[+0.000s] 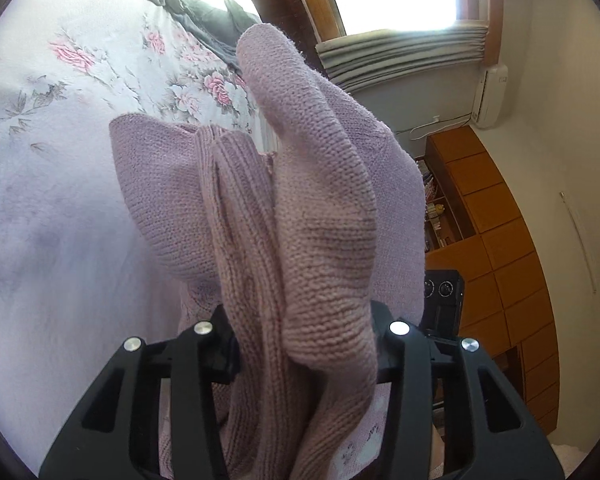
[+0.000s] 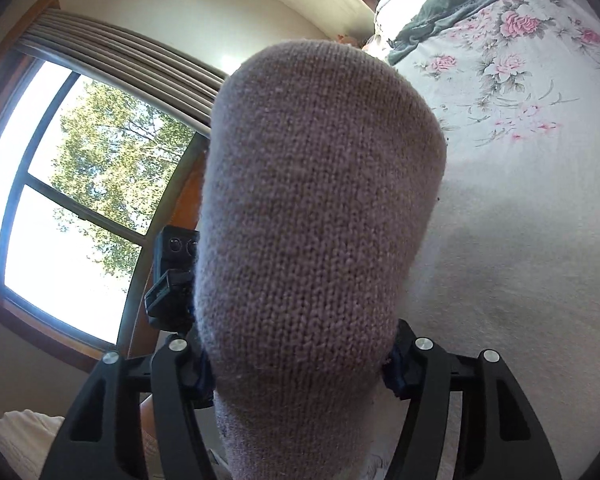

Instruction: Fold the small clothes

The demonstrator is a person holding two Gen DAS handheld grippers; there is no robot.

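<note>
Two grippers, left (image 1: 306, 360) and right (image 2: 298, 364), each pinching the pink sweater (image 1: 300, 216), lifted above the bed (image 1: 60, 200). Next, likely: lower, spread flat, fold.

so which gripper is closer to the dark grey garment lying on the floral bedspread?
Cannot say; neither is near. The left gripper and right gripper each grip the pink knit sweater, and the grey garment lies far across the bedspread in both views.

Left gripper (image 1: 306, 344): bottom centre of frame, jaws clamped on sweater (image 1: 300, 216).
Right gripper (image 2: 300, 356): bottom centre, jaws clamped on sweater.
</note>
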